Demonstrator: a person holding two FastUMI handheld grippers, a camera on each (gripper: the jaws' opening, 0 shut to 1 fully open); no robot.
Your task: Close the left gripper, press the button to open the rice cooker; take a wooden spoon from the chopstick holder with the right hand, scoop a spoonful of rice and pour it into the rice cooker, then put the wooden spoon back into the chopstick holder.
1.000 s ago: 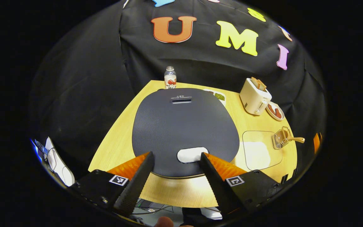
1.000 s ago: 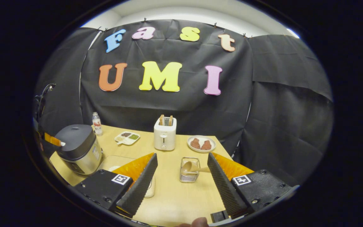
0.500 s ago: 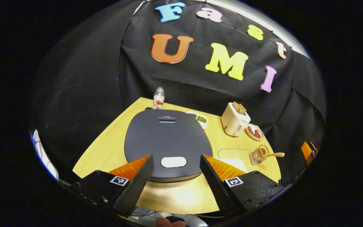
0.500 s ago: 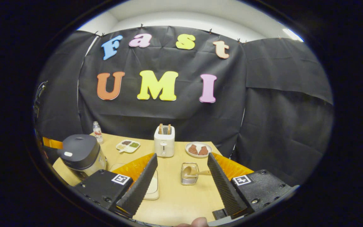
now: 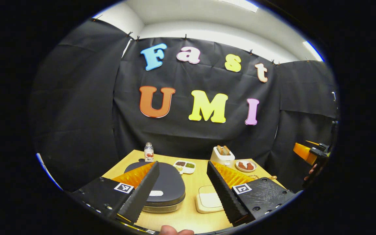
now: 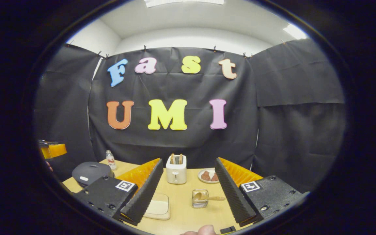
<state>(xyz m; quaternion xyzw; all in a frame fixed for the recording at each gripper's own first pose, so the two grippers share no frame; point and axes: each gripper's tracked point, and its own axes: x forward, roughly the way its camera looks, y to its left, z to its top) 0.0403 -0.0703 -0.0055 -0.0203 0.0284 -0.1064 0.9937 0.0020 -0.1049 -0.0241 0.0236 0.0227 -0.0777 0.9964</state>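
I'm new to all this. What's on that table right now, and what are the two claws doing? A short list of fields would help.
rice cooker: lid shut, table's left side
wooden spoon: in the chopstick holder
rice container: between cooker and holder
toaster: at the back, bread in its slots
plate: beside the toaster
bottle: behind the cooker
left gripper: open, holding nothing
right gripper: open, holding nothing

The left tongs (image 5: 182, 186) are showing two long wedge-shaped fingers (image 5: 140, 195) with finely ribbed inner faces. Each finger is sitting on a blocky black mount that is carrying a small square black-and-white marker and round screw heads. The right tongs (image 6: 186, 189) are showing the same build: ribbed fingers (image 6: 232, 192), black mounts, square markers, screws.
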